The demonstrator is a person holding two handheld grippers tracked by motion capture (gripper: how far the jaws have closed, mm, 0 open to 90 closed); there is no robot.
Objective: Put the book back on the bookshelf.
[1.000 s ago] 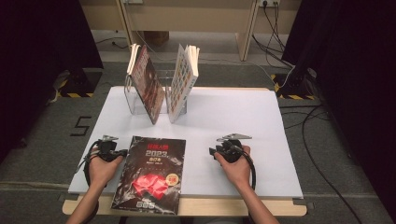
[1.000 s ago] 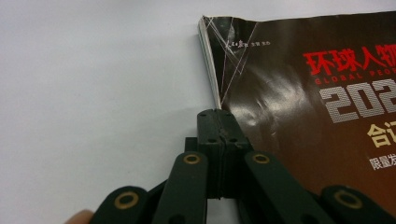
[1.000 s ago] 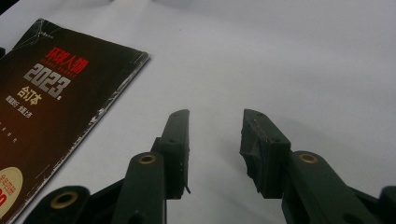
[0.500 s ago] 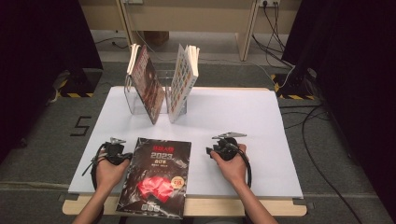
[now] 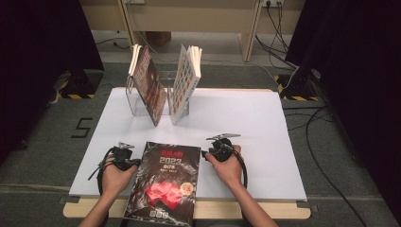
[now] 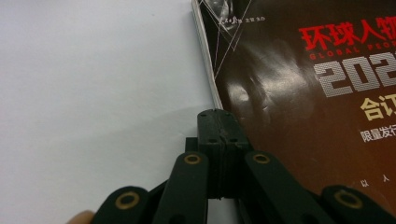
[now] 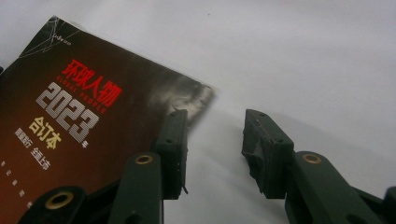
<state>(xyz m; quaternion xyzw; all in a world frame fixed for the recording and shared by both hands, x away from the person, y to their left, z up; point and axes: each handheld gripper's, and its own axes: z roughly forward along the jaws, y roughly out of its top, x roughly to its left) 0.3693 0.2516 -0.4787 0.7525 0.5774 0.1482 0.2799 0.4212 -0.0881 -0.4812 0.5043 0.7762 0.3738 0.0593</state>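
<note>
At the worktop's (image 5: 283, 142) near edge, your left hand-held gripper (image 6: 218, 122) sits with jaws pressed together, empty, at the black magazine's (image 5: 165, 182) left edge. Your right hand-held gripper (image 7: 212, 149) gapes at its far right corner. The magazine lies flat, overhanging the near edge.

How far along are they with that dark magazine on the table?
Two books already lean in the clear stand. The magazine lies flat on the table, not lifted. The left gripper, jaws together, sits at its edge; the right gripper is open by its corner. Gripping and lifting probably remain.
</note>
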